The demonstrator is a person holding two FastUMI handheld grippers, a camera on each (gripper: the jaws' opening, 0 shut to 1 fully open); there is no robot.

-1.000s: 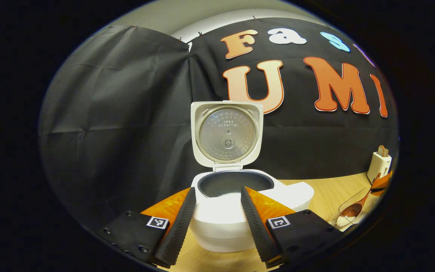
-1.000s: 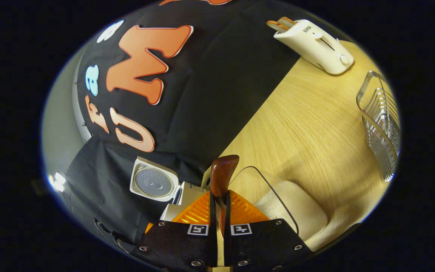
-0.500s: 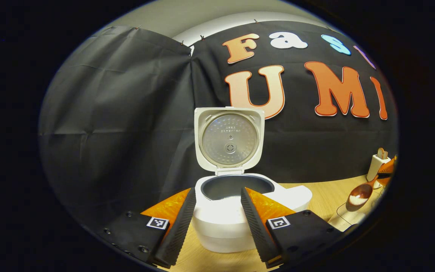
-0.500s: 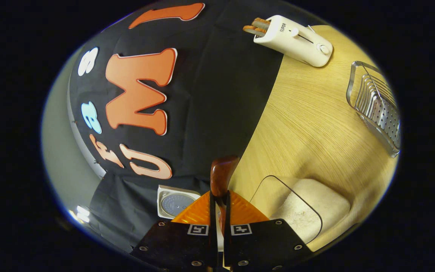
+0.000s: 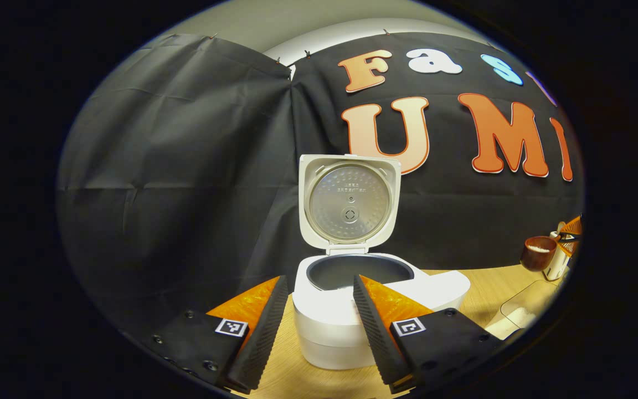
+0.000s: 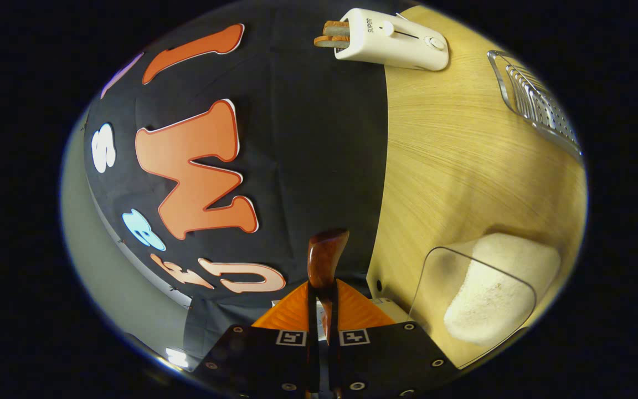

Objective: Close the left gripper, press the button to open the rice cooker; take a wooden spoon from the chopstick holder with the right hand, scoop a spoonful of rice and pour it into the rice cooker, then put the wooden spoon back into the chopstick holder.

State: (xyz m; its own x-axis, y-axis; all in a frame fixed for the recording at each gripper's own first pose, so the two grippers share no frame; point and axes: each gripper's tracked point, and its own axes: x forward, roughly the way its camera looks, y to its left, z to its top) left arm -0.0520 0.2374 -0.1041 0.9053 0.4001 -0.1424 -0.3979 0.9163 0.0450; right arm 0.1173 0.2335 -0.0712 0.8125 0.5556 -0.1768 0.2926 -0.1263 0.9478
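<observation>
Spoon bowl has lifted clear of the rice container (image 6: 490,293) — right gripper (image 6: 322,310) pinches the wooden spoon (image 5: 538,252), loaded. Left gripper (image 5: 319,316) spread, idle. Next, I judge: carry level to the rice cooker (image 5: 377,288) — tip in.

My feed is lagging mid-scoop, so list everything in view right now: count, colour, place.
White rice cooker: one, white, lid up, on the table ahead of the left gripper.
Brown wooden spoon: one, brown, holding white rice, in the air at the right edge of the left gripper view.
Clear container of rice: one, clear with white rice, on the table.
Cream toaster: one, cream, bread in its slots, by the wall.
Metal wire rack: one, silver, on the table's edge.
Light wooden table: one, tan.
Left gripper: one, jaws open.
Right gripper: one, jaws closed on the spoon handle.
</observation>
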